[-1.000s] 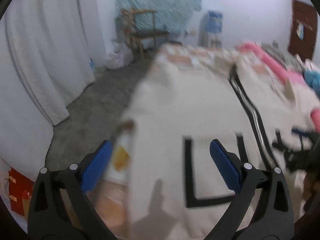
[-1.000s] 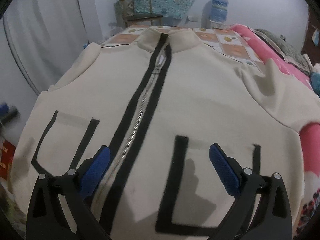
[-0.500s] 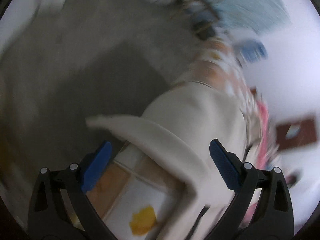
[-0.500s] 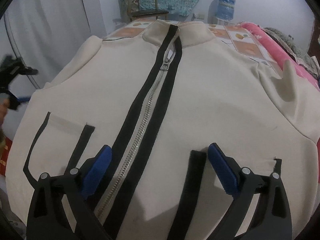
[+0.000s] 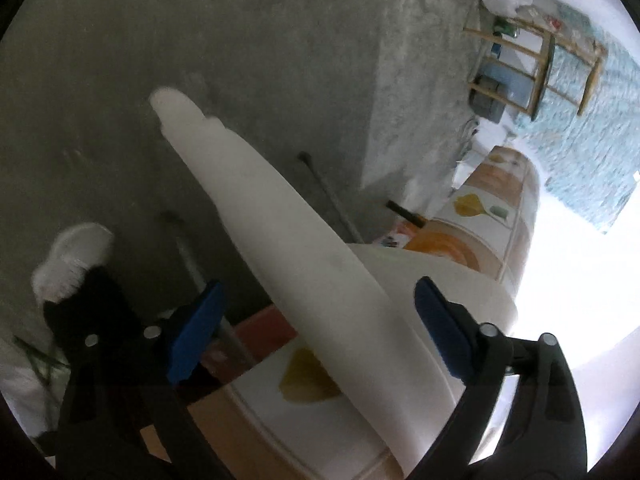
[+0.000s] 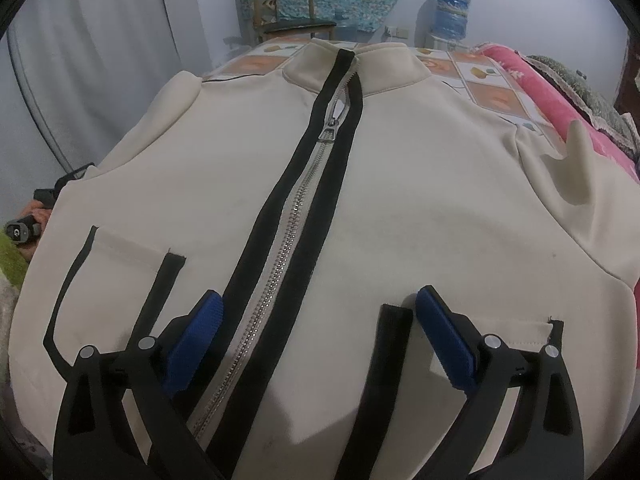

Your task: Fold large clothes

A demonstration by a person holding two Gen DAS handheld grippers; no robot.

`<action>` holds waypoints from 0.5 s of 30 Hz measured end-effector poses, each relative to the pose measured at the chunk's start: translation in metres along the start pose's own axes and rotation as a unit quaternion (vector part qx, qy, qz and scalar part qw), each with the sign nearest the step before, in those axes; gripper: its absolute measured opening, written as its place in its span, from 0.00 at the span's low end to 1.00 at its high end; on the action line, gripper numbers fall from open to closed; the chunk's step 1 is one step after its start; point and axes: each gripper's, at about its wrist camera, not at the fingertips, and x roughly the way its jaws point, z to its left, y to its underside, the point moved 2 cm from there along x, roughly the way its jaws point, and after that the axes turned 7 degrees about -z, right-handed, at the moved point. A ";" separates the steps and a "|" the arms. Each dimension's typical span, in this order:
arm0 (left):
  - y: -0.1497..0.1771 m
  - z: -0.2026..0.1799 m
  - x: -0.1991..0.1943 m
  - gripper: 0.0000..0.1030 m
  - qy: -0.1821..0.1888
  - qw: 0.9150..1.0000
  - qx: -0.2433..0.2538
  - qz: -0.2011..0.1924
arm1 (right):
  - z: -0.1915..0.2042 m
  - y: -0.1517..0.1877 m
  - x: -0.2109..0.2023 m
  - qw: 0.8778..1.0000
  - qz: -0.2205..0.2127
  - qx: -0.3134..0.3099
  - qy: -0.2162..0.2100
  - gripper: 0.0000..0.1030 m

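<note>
Across the bed [image 6: 492, 80], laid flat and front-up: cream jacket [image 6: 420, 216], collar toward the far end, black-edged zipper [image 6: 316, 184] running down the middle and closed nearly to the collar. Black-trimmed pocket [image 6: 116, 264] on the picture's left of the zipper, another black strip low on the other side. Spread over a tiled-pattern bedcover [image 6: 480, 92], with a pink blanket [image 6: 560, 120] along the right edge.

Over the jacket's lower front, pointing steeply down: right gripper [image 6: 316, 336], blue pads [image 6: 444, 340] wide apart, zipper running up between them, nothing pinched (whether the tips touch the cloth cannot be told).

At the bed's left side, rolled sharply so that floor fills the upper part of the view: left gripper [image 5: 316, 320], jaws closing yet well apart. Between them but not pressed by either pad: jacket sleeve [image 5: 288, 232], hanging off the mattress edge and tapering away to its cuff [image 5: 172, 104] against the grey floor [image 5: 280, 40]. Patterned bedcover [image 5: 304, 376] showing below the sleeve.

Farther off: wooden chair [image 6: 284, 8] near the wall, water bottle [image 6: 452, 8] beside it, pale curtain [image 6: 100, 60] at left. Low in the left wrist view, a white shoe [image 5: 72, 256] on the floor.
</note>
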 end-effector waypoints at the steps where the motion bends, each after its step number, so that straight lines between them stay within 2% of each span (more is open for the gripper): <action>1: 0.001 -0.002 0.000 0.72 0.017 1.000 -0.009 0.008 | 0.000 0.000 0.000 1.000 0.000 0.000 0.001 0.92; 2: 0.004 -0.002 0.002 0.69 0.038 0.999 -0.018 0.011 | 0.000 0.000 0.001 1.000 0.000 0.000 0.001 0.92; 3: 0.005 -0.005 0.003 0.61 0.048 0.999 -0.020 0.008 | 0.000 0.000 0.001 1.000 0.000 0.000 0.001 0.92; 5: 0.006 -0.010 0.000 0.53 0.062 0.998 -0.019 0.000 | 0.000 -0.001 0.001 1.000 0.000 0.000 0.002 0.92; 7: 0.005 -0.016 -0.006 0.36 0.064 0.998 -0.018 -0.014 | -0.001 -0.001 0.001 1.000 -0.001 0.002 0.001 0.92; 10: 0.003 -0.025 -0.018 0.21 0.061 0.997 -0.003 -0.054 | -0.001 -0.001 0.001 1.000 -0.001 0.004 0.000 0.92; 13: 0.004 -0.057 -0.049 0.16 0.040 0.990 0.053 -0.121 | -0.003 -0.001 0.001 1.000 -0.003 0.006 -0.003 0.92; 15: 0.016 -0.092 -0.079 0.14 0.006 0.975 0.126 -0.181 | -0.004 -0.001 0.001 1.000 -0.005 0.010 -0.008 0.92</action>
